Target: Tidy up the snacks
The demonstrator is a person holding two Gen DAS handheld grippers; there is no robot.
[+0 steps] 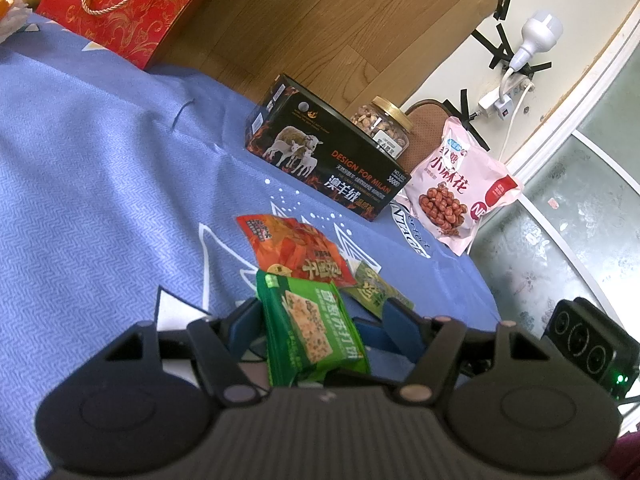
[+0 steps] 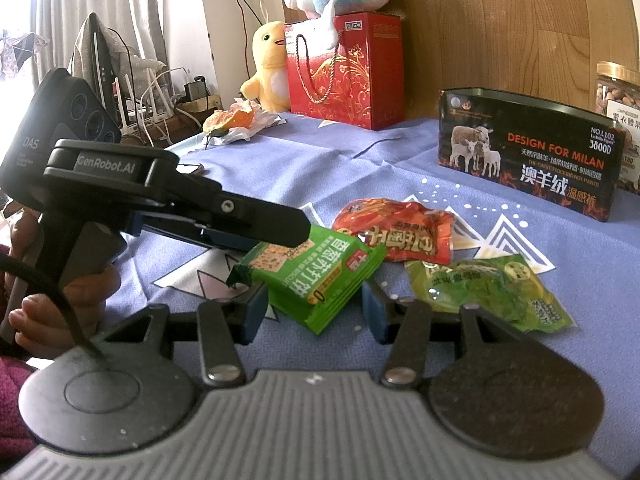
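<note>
Left wrist view shows the green flat packet of crackers (image 1: 312, 332) lying lengthwise between the two fingers of the left gripper (image 1: 323, 308). The jaws stand about half open. One blue pad is against the packet's edge; the other side I cannot see clearly. In the right wrist view the same packet (image 2: 320, 276) is tilted, with its far end up at the left gripper's tips (image 2: 296, 228) and a shadow under it, so I judge that the left gripper holds it by its edges.

Its near end hangs between the fingers of the right gripper (image 2: 316, 304). That one is also about half open, has a gap on both sides, and holds nothing. I think it waits there to take or steady the packet.

Behind it, on the blue cloth with white mountain drawings (image 2: 400, 160) that covers the worktop, lie a crumpled orange-red snack bag (image 2: 400, 232) and a clear yellow-green bag (image 2: 488, 288), just beside each other.

Farther back stands a black box printed with sheep (image 2: 528, 156), probably where the snacks should go. Behind it is a glass jar of nuts with a gold lid (image 1: 384, 128), and a pink bag of twisted snacks (image 1: 456, 188) lies at its end.

The two loose bags lie directly on the way to the box, so the packet must be carried above them. The red gift bag (image 2: 344, 76) and the yellow plush duck (image 2: 268, 64) are well apart.
</note>
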